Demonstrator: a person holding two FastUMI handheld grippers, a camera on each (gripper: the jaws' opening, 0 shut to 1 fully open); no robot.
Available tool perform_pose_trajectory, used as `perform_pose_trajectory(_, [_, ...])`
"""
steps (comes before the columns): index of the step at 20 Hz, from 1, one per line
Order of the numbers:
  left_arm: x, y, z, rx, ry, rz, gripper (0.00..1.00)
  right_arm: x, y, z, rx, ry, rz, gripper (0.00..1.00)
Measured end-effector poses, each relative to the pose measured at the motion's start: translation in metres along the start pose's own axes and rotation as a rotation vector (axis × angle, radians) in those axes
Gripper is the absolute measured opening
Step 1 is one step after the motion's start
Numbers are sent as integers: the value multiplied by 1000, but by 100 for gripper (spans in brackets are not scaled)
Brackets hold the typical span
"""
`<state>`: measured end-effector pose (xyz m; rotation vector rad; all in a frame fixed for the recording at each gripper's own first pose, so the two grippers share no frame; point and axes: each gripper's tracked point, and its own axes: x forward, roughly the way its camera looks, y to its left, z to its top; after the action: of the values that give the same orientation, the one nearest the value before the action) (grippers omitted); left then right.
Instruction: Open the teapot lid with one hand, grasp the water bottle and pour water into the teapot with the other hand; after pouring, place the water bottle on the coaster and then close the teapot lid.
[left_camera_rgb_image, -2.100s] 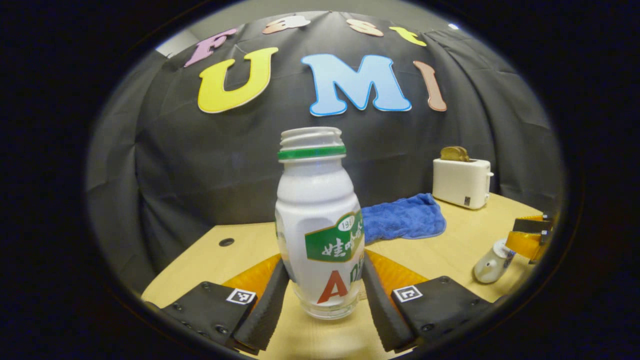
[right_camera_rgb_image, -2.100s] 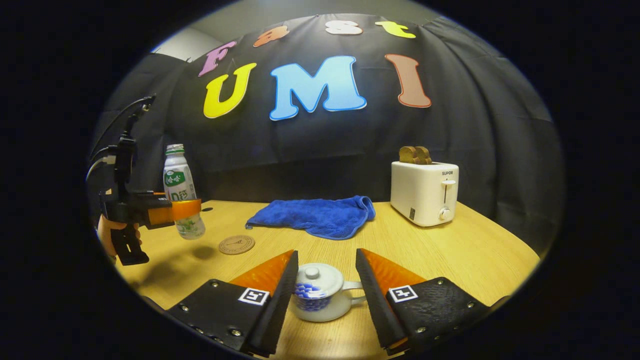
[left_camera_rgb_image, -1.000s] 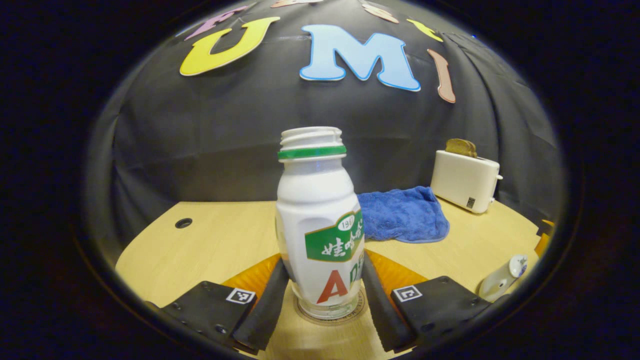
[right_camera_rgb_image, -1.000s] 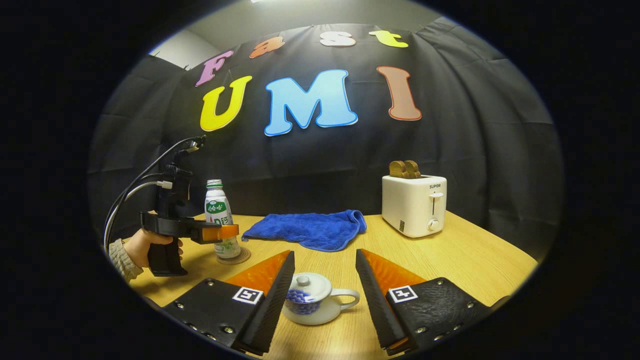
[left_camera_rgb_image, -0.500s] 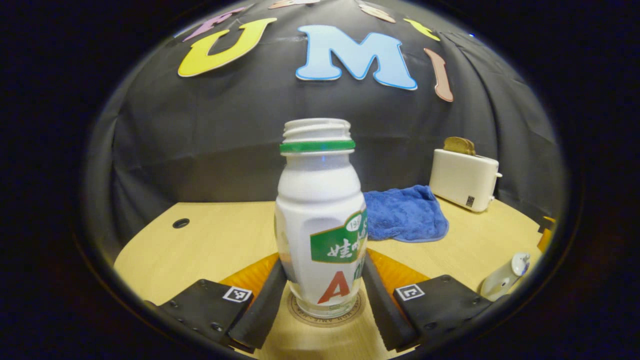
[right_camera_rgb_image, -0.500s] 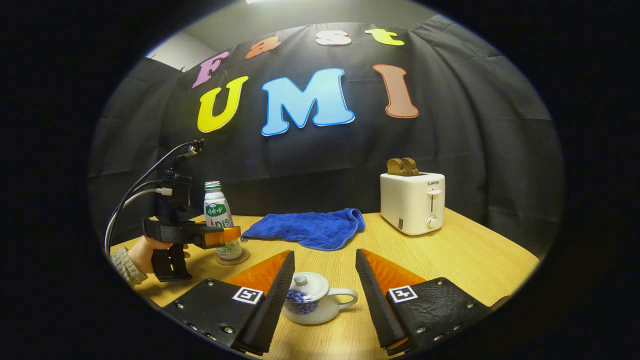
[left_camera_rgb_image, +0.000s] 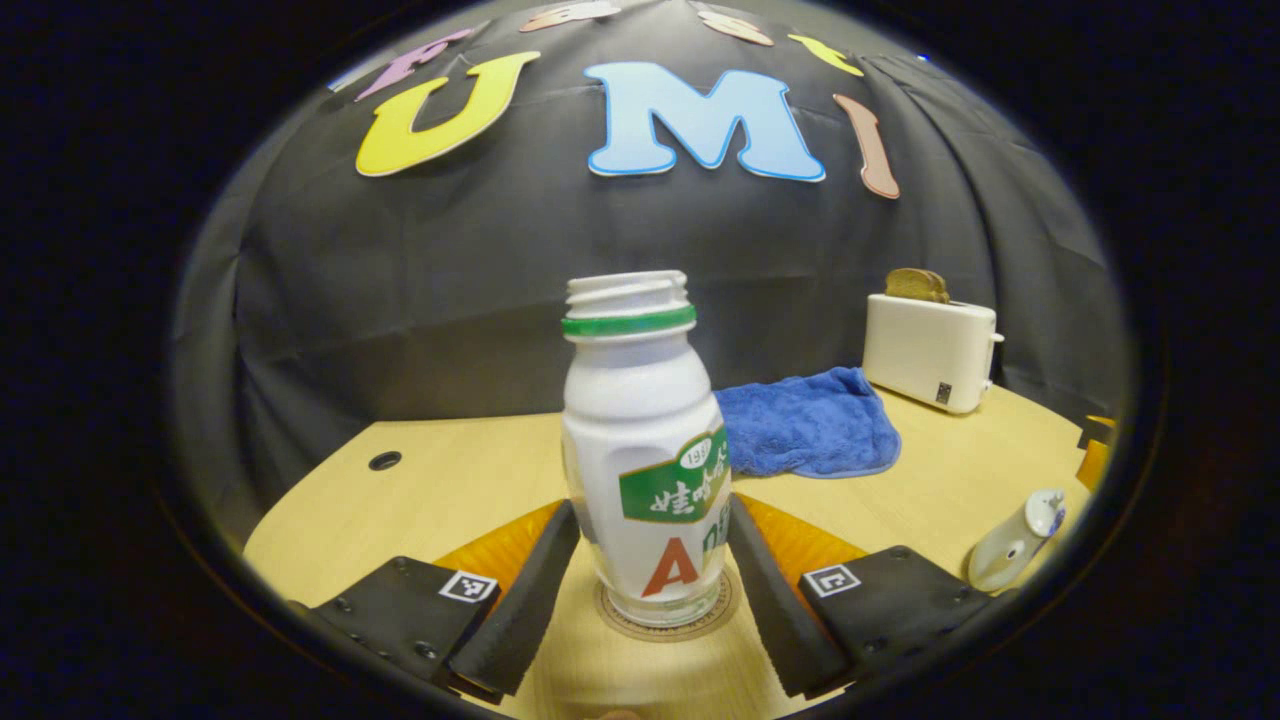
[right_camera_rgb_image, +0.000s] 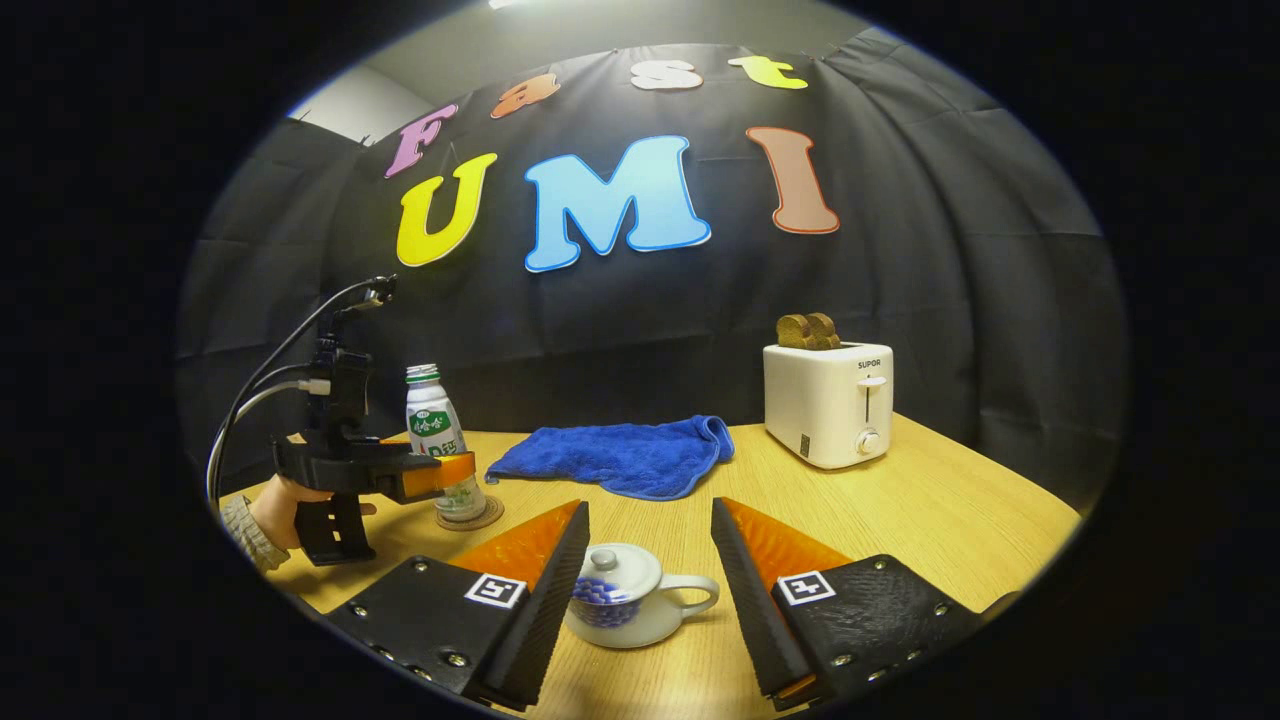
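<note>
Upright on a round coaster, the smooth white plastic bottle stands between the left gripper's parted fingers; the right gripper gapes around a glazed teapot.

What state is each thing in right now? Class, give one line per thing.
water bottle: uncapped, upright on the coaster.
left gripper: open around the bottle.
teapot: lid on.
right gripper: open above the teapot.
toaster: bread up.
blue towel: crumpled.

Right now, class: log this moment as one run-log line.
bottle: upright on coaster | left gripper: jaws open beside bottle | right gripper: open | teapot: lid on
</note>
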<state>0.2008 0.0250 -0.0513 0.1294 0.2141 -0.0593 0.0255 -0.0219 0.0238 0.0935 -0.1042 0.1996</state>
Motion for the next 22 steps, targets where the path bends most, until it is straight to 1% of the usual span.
perform_pose_trajectory(1, [-4, -2, -1, -5, -3, -5, 96, 0, -1, 0, -6, -2, -4, 76])
perform_pose_trajectory(2, [-9, -4, -2, -10, -5, -13, 95, 0, -2, -1, -14, -2, -8, 76])
perform_pose_trajectory(3, [-12, -6, -4, -15, -4, -16, 100, 0, -2, -1, -22, -4, -12, 76])
perform_pose_trajectory(7, [-31, -17, -10, -14, -2, -32, 100, -1, 3, 2, -26, -19, 0, 76])
perform_pose_trajectory(8, [-37, -18, -10, -12, -6, -32, 95, -1, 4, 2, -23, -21, 4, 76])
perform_pose_trajectory(10, [-53, -23, -10, -17, -17, -34, 95, -2, 8, 2, -13, -23, 16, 76])
perform_pose_trajectory(11, [-61, -25, -9, -23, -23, -35, 100, -3, 11, 2, -13, -23, 21, 76])
perform_pose_trajectory(16, [-114, -40, -6, -69, -85, -28, 100, -21, 21, 2, -13, -45, 11, 76])
perform_pose_trajectory(20, [-156, -46, -10, -78, -135, 11, 100, -47, 33, 1, -28, -57, 6, 76])
perform_pose_trajectory(21, [-163, -48, -12, -75, -145, 20, 95, -53, 36, 0, -29, -59, 5, 76])
perform_pose_trajectory(22, [-171, -47, -13, -67, -155, 33, 100, -56, 39, -3, -32, -58, 5, 76])
